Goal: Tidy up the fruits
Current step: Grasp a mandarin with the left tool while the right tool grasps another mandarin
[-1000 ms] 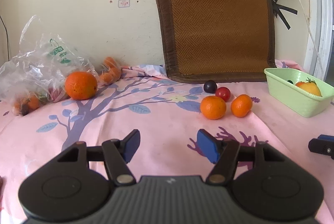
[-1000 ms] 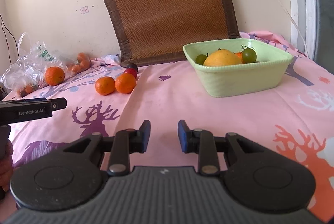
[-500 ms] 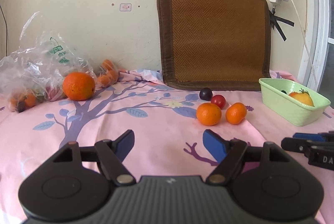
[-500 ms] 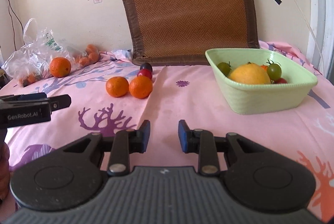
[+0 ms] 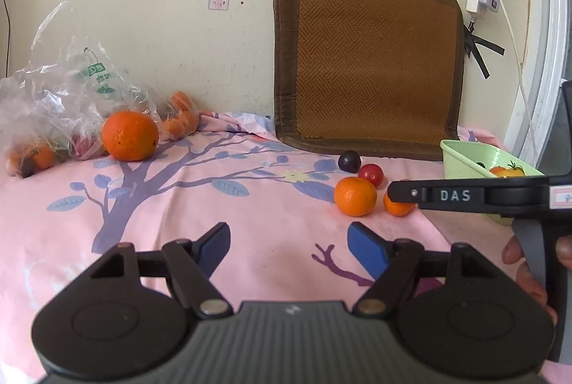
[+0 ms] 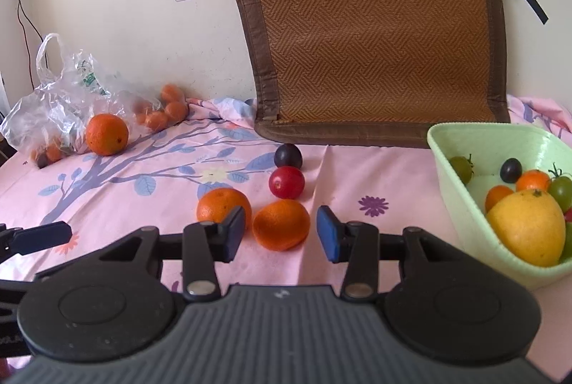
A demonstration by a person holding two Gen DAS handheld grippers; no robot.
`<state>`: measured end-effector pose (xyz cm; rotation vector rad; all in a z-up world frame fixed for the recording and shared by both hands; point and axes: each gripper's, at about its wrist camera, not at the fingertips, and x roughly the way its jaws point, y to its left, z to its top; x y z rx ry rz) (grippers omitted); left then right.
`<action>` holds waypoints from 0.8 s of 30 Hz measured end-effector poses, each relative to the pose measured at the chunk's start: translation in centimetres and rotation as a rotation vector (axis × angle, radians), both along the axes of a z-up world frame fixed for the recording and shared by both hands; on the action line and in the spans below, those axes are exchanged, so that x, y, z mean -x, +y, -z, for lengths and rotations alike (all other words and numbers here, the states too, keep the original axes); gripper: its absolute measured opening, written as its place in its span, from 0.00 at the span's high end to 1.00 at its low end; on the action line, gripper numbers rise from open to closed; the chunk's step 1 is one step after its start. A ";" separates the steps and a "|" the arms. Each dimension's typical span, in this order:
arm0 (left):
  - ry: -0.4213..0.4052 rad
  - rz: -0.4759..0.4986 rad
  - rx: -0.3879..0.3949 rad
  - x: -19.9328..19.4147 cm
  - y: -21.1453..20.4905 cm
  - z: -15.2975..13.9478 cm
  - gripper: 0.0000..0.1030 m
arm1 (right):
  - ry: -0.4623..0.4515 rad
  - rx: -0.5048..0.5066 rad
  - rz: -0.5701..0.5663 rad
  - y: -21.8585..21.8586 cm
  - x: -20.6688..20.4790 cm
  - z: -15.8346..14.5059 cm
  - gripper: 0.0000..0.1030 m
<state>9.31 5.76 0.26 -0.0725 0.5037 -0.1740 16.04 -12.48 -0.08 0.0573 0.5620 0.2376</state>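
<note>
A pink bedsheet [image 6: 107,205] printed with trees and leaves covers the whole surface. A brown woven mat [image 6: 371,26] leans upright against the wall at the back. At the far left lies a crumpled clear plastic bag [image 6: 60,98] with small fruit inside, and a big orange [image 6: 106,134] sits just in front of it on the sheet.

At the right stands a pale green basket [image 6: 450,148]. It holds a large yellow citrus fruit [image 6: 527,226], small oranges, green tomatoes and a dark grape.

The right gripper [image 6: 281,232] hovers low over the sheet near the basket. Its jaws are opening, and a small orange [image 6: 281,223] shows between the two blue pads without either pad pressing on it. A second small orange [image 6: 220,205] lies just to the left, partly behind the left pad. Behind these two sit a red tomato [image 6: 286,182] and, further back, a dark plum [image 6: 288,156], all close together in one cluster in the middle of the sheet.

The left gripper [image 5: 289,246] is spread wide with nothing between its blue pads, only bare sheet. In its view the right gripper crosses in from the right, held by a hand [image 5: 525,262], its tip over the orange cluster.
</note>
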 end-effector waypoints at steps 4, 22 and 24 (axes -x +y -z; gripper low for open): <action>0.006 -0.002 0.012 -0.1 0.1 0.0 0.28 | 0.018 -0.009 -0.007 -0.2 0.1 0.2 0.62; 0.039 0.097 -0.006 -1.9 -2.5 -0.6 0.24 | -0.051 -0.065 0.145 -10.9 13.6 1.2 0.63; 0.020 0.154 -0.053 -3.2 -4.2 -0.9 0.22 | -0.060 -0.113 0.149 -11.3 13.7 1.4 0.63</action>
